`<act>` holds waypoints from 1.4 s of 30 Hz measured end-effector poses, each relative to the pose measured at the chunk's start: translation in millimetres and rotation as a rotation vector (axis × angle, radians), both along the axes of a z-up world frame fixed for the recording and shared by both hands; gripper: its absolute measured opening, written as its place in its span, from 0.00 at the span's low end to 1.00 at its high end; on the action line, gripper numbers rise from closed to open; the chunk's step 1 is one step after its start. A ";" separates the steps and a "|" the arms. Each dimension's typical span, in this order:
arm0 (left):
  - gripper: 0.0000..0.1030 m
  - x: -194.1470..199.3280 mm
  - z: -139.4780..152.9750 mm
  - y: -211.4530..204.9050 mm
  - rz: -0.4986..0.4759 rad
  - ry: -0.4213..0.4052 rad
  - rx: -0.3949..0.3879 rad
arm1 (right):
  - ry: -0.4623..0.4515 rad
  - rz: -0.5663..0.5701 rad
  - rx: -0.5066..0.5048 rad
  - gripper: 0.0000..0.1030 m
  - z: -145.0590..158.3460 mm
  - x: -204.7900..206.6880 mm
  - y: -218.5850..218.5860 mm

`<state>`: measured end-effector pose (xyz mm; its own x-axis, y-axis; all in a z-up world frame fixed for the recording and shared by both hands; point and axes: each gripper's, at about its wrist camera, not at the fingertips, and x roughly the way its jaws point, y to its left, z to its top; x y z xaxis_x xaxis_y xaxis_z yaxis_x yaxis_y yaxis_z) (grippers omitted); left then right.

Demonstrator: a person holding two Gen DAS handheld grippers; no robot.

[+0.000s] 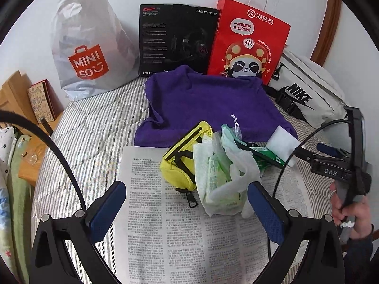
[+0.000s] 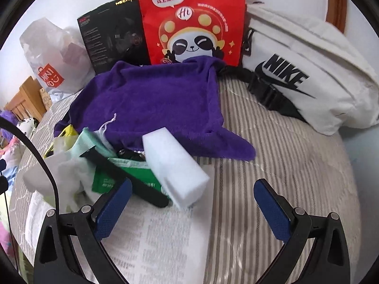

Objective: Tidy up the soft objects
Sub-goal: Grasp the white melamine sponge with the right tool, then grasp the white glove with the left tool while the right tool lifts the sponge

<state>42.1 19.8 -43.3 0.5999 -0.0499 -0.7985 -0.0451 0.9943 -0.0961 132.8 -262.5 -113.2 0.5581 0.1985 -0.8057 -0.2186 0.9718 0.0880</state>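
A heap of soft things lies on a newspaper (image 1: 187, 236) spread over the bed. It holds a yellow pouch (image 1: 178, 165), a white plastic bag of wipes (image 1: 220, 179), a green packet (image 2: 125, 175) and a white sponge block (image 2: 175, 165). Behind them a purple towel (image 1: 208, 104) is spread out flat. My left gripper (image 1: 187, 210) is open just in front of the pouch and the bag, holding nothing. My right gripper (image 2: 193, 208) is open too, its blue pads low over the newspaper's edge, just short of the sponge (image 1: 283, 142).
Along the wall stand a grey Miniso bag (image 1: 85, 54), a black headset box (image 1: 176, 37), a red paper bag (image 1: 248, 42) and a white Nike waist bag (image 2: 308, 78). A wooden bedside stand (image 1: 21, 108) is at left. A hand (image 1: 350, 213) holds the right gripper (image 1: 315, 152).
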 end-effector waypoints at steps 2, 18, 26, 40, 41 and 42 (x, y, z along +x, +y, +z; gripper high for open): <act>1.00 3.1 -3.6 1.3 -0.004 0.002 -0.005 | 0.010 0.000 0.013 0.98 -6.4 8.2 -0.7; 0.93 18.9 -21.2 -19.2 -0.080 0.010 -0.002 | 0.027 0.141 0.073 0.45 -23.8 25.9 15.9; 0.93 29.9 -25.4 -46.4 -0.172 -0.005 0.033 | 0.007 0.118 0.040 0.39 -7.8 9.5 2.0; 0.34 55.9 -59.8 -81.2 -0.190 0.054 0.193 | 0.010 -0.010 0.001 0.39 18.4 -20.1 -43.6; 0.29 55.4 -59.3 -77.9 -0.193 0.059 0.158 | 0.010 -0.014 0.003 0.39 18.3 -21.8 -45.0; 0.27 53.6 -57.9 -74.5 -0.194 0.057 0.132 | 0.013 -0.018 0.005 0.39 17.6 -22.8 -45.8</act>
<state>95.7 -54.7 -101.2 0.5431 -0.0522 -0.8381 0.1459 0.9887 0.0330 110.1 -308.3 -95.6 0.5508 0.1922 -0.8122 -0.1996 0.9752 0.0954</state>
